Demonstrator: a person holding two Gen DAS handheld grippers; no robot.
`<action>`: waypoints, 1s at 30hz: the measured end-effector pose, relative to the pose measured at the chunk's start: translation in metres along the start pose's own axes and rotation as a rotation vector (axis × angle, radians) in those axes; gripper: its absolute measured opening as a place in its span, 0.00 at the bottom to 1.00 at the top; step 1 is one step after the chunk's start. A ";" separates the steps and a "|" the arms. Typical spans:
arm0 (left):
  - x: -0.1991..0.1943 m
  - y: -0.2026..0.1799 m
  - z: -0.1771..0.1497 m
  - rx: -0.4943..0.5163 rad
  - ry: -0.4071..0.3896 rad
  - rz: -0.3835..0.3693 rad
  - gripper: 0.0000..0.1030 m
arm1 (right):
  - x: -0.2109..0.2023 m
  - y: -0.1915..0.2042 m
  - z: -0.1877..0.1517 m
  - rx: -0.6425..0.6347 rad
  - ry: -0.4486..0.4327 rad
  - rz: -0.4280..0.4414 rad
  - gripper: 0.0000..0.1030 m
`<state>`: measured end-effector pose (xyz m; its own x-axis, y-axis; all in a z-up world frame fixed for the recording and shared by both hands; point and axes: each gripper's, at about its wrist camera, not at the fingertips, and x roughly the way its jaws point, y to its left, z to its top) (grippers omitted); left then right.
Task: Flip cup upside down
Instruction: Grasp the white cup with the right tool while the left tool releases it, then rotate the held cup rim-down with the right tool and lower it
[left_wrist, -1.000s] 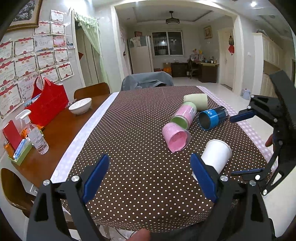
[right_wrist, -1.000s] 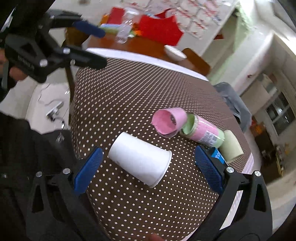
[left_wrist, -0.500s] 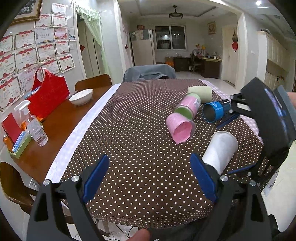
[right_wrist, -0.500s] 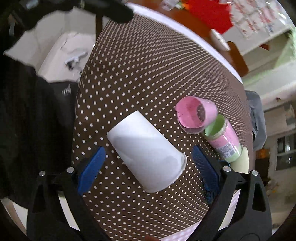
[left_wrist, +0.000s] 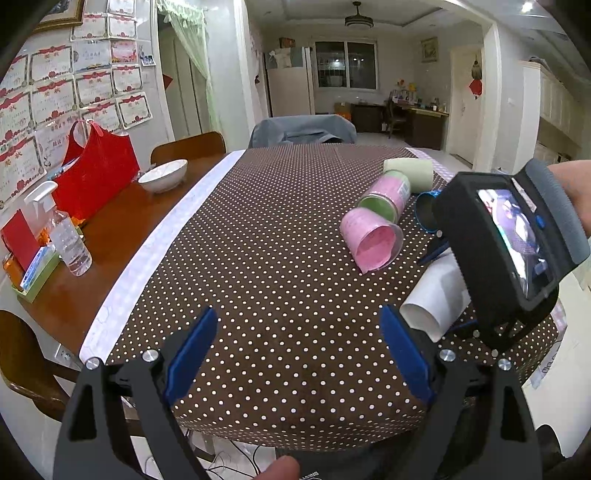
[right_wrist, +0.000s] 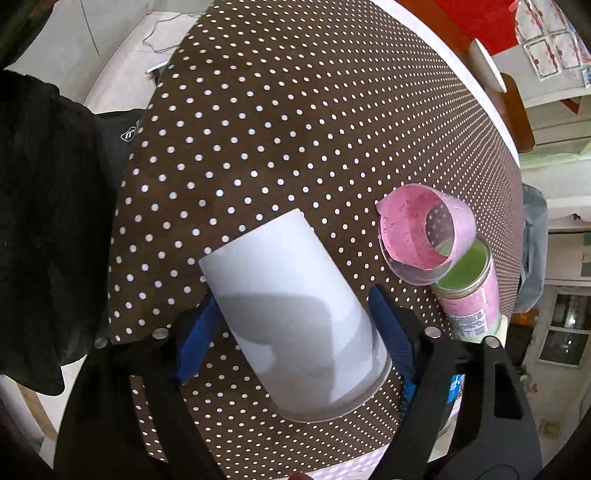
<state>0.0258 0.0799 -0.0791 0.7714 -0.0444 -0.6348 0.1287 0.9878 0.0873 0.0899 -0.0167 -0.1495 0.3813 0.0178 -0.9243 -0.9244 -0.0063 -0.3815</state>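
A white paper cup (right_wrist: 295, 317) lies on its side on the brown dotted tablecloth (right_wrist: 258, 129), near the table's front right edge. My right gripper (right_wrist: 295, 332) is open, with its blue pads on either side of the cup's wide end; whether they touch it I cannot tell. In the left wrist view the cup (left_wrist: 436, 295) shows partly behind the right gripper's body (left_wrist: 506, 251). My left gripper (left_wrist: 295, 354) is open and empty above the tablecloth (left_wrist: 258, 240), left of the cup.
A pink cup (right_wrist: 424, 236) (left_wrist: 369, 240), a pink and green can (right_wrist: 469, 295) (left_wrist: 388, 192), a pale green cup (left_wrist: 408, 173) and a blue can (left_wrist: 424, 214) lie just beyond the white cup. A white bowl (left_wrist: 162, 175), red bag (left_wrist: 96, 173) and spray bottle (left_wrist: 62, 232) stand at left.
My right gripper has come down over the white cup, so its pads now flank the cup's wide end. The left gripper has stayed open and nearly still.
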 end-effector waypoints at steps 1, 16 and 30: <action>0.001 0.000 -0.001 0.000 0.001 0.000 0.85 | 0.000 -0.001 0.001 -0.004 0.001 -0.001 0.75; 0.008 0.000 -0.002 -0.011 0.017 -0.007 0.85 | 0.006 -0.005 0.018 -0.013 0.055 0.047 0.69; 0.007 -0.011 0.002 0.007 0.012 -0.021 0.85 | -0.009 -0.064 -0.028 0.367 -0.189 0.123 0.61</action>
<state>0.0307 0.0680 -0.0828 0.7612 -0.0637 -0.6454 0.1494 0.9856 0.0790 0.1456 -0.0444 -0.1170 0.2908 0.2225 -0.9306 -0.9189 0.3358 -0.2069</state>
